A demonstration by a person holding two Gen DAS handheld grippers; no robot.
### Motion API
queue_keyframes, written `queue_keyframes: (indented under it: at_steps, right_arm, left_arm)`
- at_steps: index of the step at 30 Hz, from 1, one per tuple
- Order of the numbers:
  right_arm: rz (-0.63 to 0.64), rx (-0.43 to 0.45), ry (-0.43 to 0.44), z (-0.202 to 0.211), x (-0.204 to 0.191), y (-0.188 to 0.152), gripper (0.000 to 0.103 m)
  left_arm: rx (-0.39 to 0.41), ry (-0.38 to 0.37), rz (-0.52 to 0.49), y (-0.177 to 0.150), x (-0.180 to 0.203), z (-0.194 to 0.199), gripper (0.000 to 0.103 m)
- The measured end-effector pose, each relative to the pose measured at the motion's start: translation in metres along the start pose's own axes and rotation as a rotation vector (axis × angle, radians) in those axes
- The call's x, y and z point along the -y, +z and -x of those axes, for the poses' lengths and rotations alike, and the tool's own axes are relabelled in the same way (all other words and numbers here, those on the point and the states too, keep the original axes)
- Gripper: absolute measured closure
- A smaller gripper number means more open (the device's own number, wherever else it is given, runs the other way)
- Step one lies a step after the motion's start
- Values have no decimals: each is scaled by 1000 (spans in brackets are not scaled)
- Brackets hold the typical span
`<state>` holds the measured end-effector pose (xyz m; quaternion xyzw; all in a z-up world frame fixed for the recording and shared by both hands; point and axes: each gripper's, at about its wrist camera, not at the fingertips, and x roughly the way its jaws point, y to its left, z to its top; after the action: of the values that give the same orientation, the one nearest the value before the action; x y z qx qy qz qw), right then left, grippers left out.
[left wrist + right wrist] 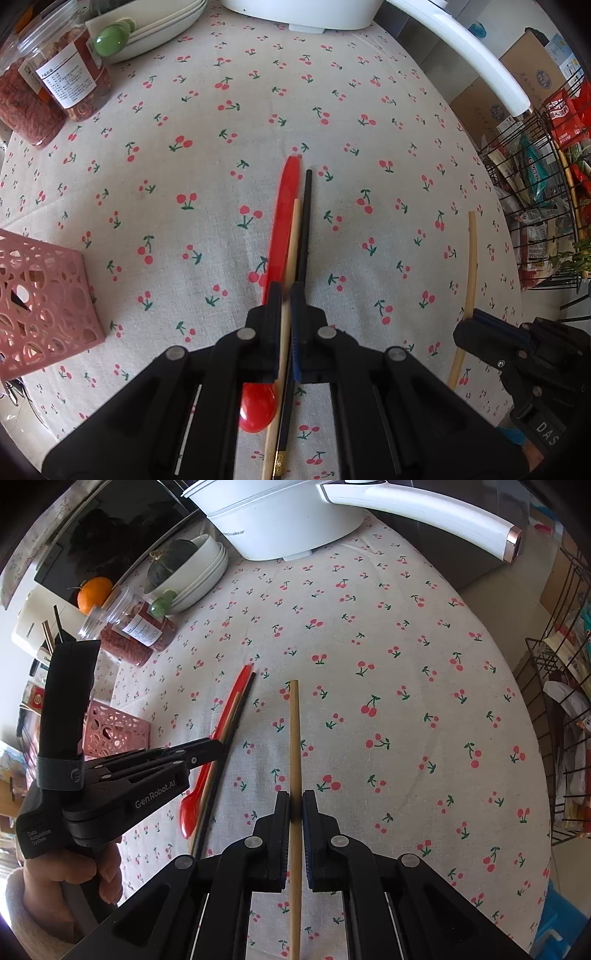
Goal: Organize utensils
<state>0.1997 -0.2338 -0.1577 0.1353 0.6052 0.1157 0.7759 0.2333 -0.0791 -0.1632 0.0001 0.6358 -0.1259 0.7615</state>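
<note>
Left tongs [284, 295] are pinching a wooden chopstick [291, 254], with a black chopstick [306, 221] and a red spoon [282, 218] lying right alongside it on the worktop [221, 147]. Right tongs [295, 805] are closed around another wooden chopstick [294, 738], which points straight ahead. A pink basket [44, 295] sits off to the left tongs' left.

red spoon [282, 221]: flat, bowl at 6 o'clock | wooden chopstick [290, 273] and black chopstick [304, 225]: alongside it | second wooden chopstick [294, 746]: apart at 3 o'clock
</note>
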Motion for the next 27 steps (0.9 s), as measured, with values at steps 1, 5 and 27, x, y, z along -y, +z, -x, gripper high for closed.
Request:
queue_keyframes:
  at_steps: [1,5,27]
  right_arm:
    - [0,1,0,0,0,0,96]
    - [-3,2,0,0,1,0,96]
    - [8,-10,-2,-4,-4,2,96]
  left_arm:
    - [-3,5,-4,-1,0,0,97]
    - [-15,17,-12,-1,-2,-1,97]
    - [-32,-4,-56,-5,3,-2,92]
